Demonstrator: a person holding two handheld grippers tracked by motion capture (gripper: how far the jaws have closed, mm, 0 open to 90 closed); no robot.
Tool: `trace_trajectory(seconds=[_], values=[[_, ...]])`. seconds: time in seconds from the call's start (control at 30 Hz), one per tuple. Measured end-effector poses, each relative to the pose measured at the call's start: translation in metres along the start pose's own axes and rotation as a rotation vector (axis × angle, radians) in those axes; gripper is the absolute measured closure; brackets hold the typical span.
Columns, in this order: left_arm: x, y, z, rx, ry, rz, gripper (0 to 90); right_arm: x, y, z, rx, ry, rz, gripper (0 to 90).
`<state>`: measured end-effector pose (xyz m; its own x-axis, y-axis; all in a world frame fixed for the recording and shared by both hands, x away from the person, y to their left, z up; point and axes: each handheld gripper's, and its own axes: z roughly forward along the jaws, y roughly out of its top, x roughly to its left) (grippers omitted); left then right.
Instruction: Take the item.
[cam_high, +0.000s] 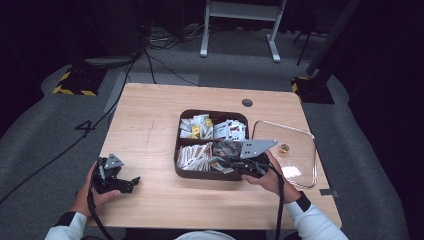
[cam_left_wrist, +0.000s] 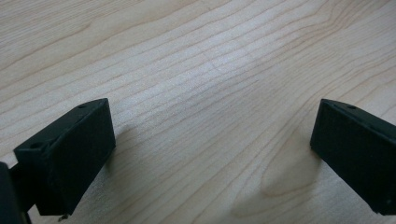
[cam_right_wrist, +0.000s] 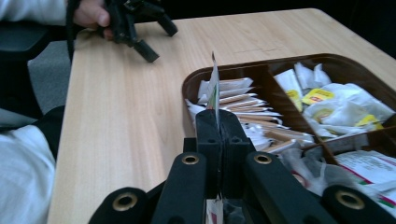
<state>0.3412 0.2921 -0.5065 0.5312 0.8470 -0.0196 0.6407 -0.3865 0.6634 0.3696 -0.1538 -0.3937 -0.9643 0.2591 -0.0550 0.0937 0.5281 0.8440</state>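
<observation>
Two claws are working at the wooden bench: the right claw is pinching a thin paper sachet edge-on between its pressed-together jaws, holding it upright above the near-left compartment of the dark brown divided tray, which is holding more sachets. The left claw is resting low over bare bench well apart from the tray, its jaws standing wide with nothing between them. A clear lid is lying just beside the tray's right side.
</observation>
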Motion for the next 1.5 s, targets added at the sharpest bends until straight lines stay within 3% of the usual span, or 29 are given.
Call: trace_trajectory(seconds=[0.63,0.83,1.2,1.5], values=[[0.000,0.000,0.000,0.000,0.000,0.000,0.1,0.029,-0.006,0.022,0.069,0.102,-0.054,89.4],[0.000,0.000,0.000,-0.001,-0.002,0.000,0.1,0.029,-0.009,0.028,0.100,0.125,-0.047,89.3],[0.000,0.000,0.000,0.000,-0.003,0.001,0.1,0.037,-0.027,0.049,0.205,0.168,-0.044,89.1],[-0.001,0.000,0.000,0.003,0.001,-0.004,0.3,0.037,-0.033,0.056,0.232,0.174,-0.031,87.5]])
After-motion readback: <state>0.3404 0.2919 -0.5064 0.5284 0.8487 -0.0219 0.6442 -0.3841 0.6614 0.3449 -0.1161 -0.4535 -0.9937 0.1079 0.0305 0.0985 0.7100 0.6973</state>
